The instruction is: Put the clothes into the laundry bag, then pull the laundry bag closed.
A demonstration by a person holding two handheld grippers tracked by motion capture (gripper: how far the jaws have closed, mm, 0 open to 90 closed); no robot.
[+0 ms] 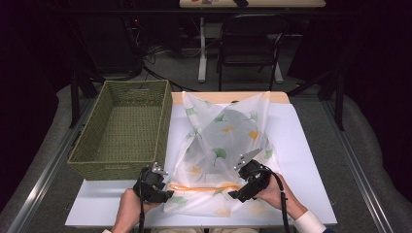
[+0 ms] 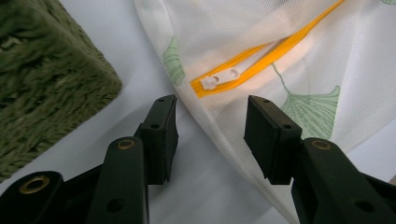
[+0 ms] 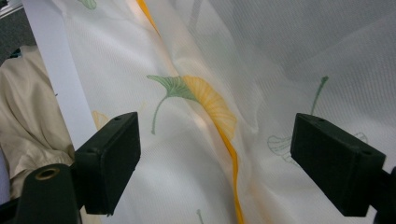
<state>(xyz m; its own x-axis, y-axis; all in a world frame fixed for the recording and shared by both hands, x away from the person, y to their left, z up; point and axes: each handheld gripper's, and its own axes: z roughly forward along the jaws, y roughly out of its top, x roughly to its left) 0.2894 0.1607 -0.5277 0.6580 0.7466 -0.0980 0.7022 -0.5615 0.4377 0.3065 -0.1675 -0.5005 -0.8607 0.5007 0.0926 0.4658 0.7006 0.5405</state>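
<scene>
High view: a white mesh laundry bag [image 1: 221, 145] printed with green and yellow ginkgo leaves is lying spread on a white table [image 1: 311, 160], its far part standing up in loose folds. An orange zipper [image 1: 204, 187] is running across the bag's near end. A green woven basket [image 1: 124, 128] is sitting at the table's left, just beside the bag. The person's hands are coming in from the bottom edge: the left claw [image 1: 156, 171] is hovering at the bag's near left corner, and the right claw [image 1: 247, 158] is hanging over the bag's near right part. No readable writing is showing on anything.

Left gripper view: the left claw [image 2: 211, 133] is standing part open with nothing pressed between its pads. The bag's edge [image 2: 261, 70] is passing under the gap, and the white zipper pull [image 2: 210, 82] is lying just beyond the jaw tips at the end of the orange zipper [image 2: 275, 51]. A corner of the basket [image 2: 42, 84] is showing at upper left.

Right gripper view: the right claw [image 3: 215, 156] is standing wide open, gripping nothing. The mesh bag [image 3: 261, 60] is lying beneath it, with a yellow and green leaf print [image 3: 196, 95] and the orange zipper line [image 3: 233, 172] between the jaws. A strip of white table [image 3: 60, 79] is showing at the left.
</scene>
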